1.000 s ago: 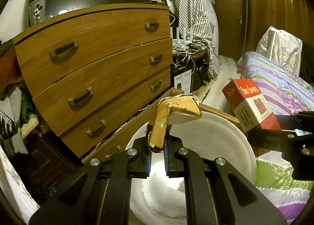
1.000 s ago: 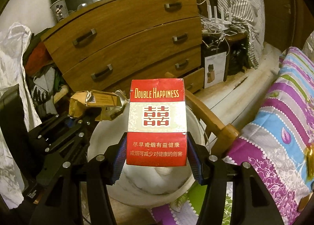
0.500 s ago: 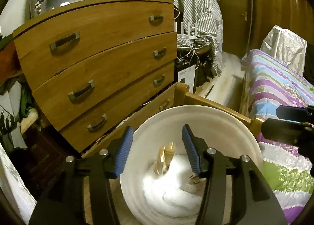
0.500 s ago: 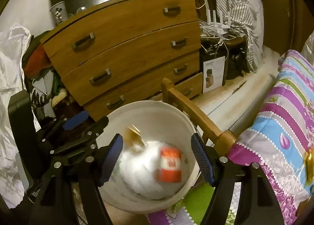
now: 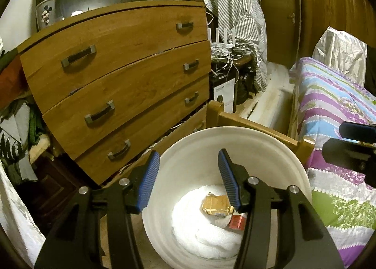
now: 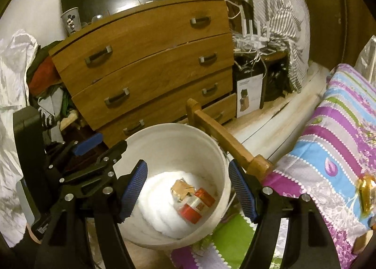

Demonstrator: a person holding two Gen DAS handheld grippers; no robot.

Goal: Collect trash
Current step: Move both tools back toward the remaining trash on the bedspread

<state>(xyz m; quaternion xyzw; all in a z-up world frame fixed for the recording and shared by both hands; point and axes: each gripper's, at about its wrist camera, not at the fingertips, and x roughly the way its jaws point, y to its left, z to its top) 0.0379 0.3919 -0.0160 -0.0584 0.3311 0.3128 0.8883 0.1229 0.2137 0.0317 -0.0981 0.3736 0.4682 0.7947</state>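
A white bucket [image 5: 270, 149] [image 6: 211, 142] stands on the floor between the dresser and the bed. Inside it, on white foam, lie a crumpled gold-brown pack [image 5: 215, 204] [image 6: 182, 190] and a red cigarette box [image 5: 237, 220] [image 6: 196, 204]. My left gripper [image 5: 188, 178] is open and empty above the bucket's near rim; it also shows at the left of the right wrist view [image 6: 101, 144]. My right gripper [image 6: 188, 190] is open and empty over the bucket; part of its body shows at the right edge of the left wrist view [image 5: 352, 147].
A wooden dresser [image 5: 117, 69] [image 6: 152, 57] stands behind the bucket. A wooden bed rail [image 6: 225, 142] runs beside it. The bed with a striped cover [image 6: 329, 140] is on the right, with a gold wrapper [image 6: 365, 192] lying on it. Clothes are piled at left.
Both grippers opened. The gold-brown pack dropped from the left one and the red cigarette box from the right one; both now lie in the bucket.
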